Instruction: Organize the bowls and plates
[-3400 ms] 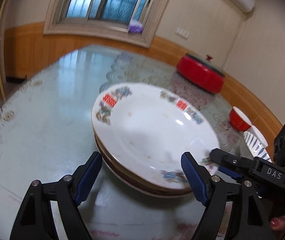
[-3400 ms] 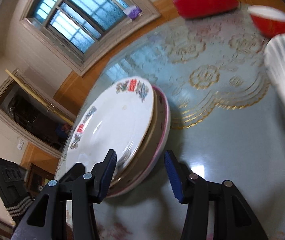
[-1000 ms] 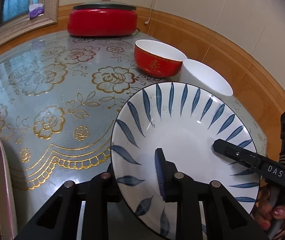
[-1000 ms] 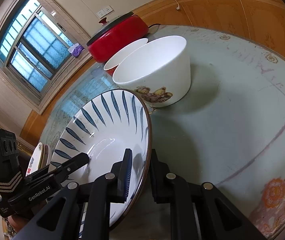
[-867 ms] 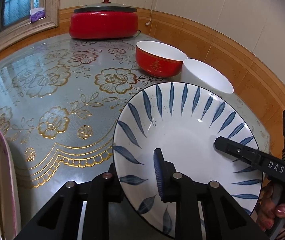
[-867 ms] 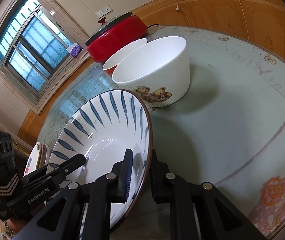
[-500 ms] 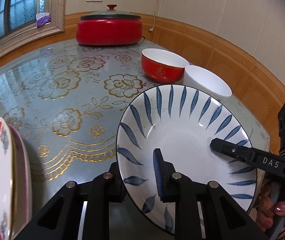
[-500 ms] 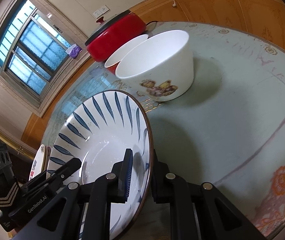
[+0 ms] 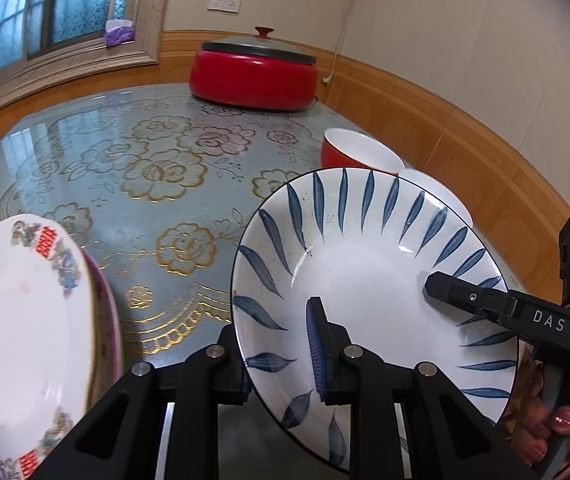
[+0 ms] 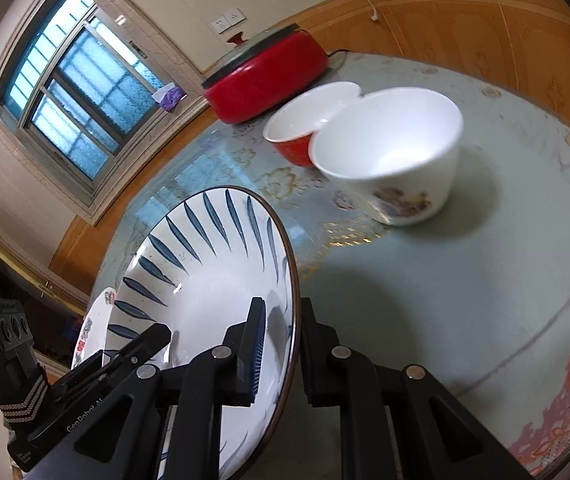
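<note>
Both grippers hold one white plate with blue leaf marks (image 9: 365, 264), lifted above the table. My left gripper (image 9: 277, 344) is shut on its near left rim. My right gripper (image 10: 281, 344) is shut on its right rim, with the plate (image 10: 205, 280) tilted up. The right gripper's finger (image 9: 469, 300) lies across the plate in the left wrist view. A stack of plates, the top one white with floral marks (image 9: 13, 320), sits at the left. A red bowl (image 10: 301, 124) and a white bowl (image 10: 393, 148) stand side by side further off.
A red lidded electric pot (image 9: 253, 72) stands at the far side of the glass-topped floral table (image 9: 133, 168). Wood-panelled wall runs behind and to the right. A window (image 9: 53, 8) is at the far left.
The blue-leaf plate has been lifted and carried left between both grippers. The floral plate stack has come into the left wrist view, and the bowls now lie further away.
</note>
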The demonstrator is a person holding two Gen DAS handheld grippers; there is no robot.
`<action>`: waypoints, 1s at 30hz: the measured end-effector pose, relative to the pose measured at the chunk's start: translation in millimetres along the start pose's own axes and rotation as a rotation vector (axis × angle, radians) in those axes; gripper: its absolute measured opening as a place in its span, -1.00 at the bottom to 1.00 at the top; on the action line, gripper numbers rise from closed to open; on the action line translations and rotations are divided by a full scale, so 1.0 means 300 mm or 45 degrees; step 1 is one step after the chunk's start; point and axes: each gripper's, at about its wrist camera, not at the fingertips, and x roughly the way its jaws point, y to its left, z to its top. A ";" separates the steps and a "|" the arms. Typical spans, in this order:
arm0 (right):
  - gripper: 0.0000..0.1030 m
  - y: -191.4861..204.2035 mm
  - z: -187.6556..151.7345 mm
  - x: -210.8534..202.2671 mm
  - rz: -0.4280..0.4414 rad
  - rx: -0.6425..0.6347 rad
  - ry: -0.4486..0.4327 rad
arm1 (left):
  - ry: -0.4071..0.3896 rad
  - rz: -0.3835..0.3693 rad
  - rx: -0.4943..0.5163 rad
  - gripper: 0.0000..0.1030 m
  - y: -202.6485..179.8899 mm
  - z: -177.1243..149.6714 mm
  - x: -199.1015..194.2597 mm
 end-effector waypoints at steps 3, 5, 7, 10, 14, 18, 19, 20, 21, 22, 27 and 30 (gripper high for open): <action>-0.71 0.041 0.014 -0.001 0.019 -0.029 -0.005 | -0.024 0.001 -0.031 -0.56 0.027 0.008 -0.029; -0.71 0.063 0.019 0.002 0.030 -0.043 -0.006 | -0.038 0.007 -0.038 -0.56 0.039 0.008 -0.044; -0.71 0.078 0.023 0.008 0.034 -0.053 -0.004 | -0.036 0.014 -0.039 -0.56 0.048 0.004 -0.053; -0.71 0.089 0.020 0.022 0.034 -0.049 0.003 | -0.029 0.016 -0.046 -0.56 0.055 -0.008 -0.055; -0.71 0.094 0.019 0.037 0.047 -0.039 0.026 | -0.020 0.021 -0.056 -0.56 0.060 -0.017 -0.057; -0.71 0.085 0.004 0.037 0.037 -0.033 0.041 | -0.006 0.023 -0.037 -0.56 0.049 -0.044 -0.062; -0.71 0.079 0.000 0.039 0.036 -0.027 0.046 | 0.003 0.026 -0.031 -0.56 0.045 -0.050 -0.056; -0.71 0.075 -0.004 0.042 0.035 -0.023 0.051 | 0.011 0.028 -0.030 -0.56 0.042 -0.057 -0.051; -0.71 0.068 -0.012 0.046 0.034 -0.017 0.060 | 0.025 0.029 -0.031 -0.56 0.038 -0.070 -0.047; -0.71 0.060 -0.020 0.049 0.031 -0.009 0.068 | 0.034 0.029 -0.030 -0.56 0.037 -0.077 -0.043; -0.71 0.029 -0.058 0.070 0.023 0.021 0.115 | 0.069 0.049 -0.021 -0.56 0.031 -0.113 -0.031; -0.70 0.021 -0.072 0.079 0.021 0.023 0.131 | 0.081 0.064 -0.017 -0.55 0.029 -0.123 -0.032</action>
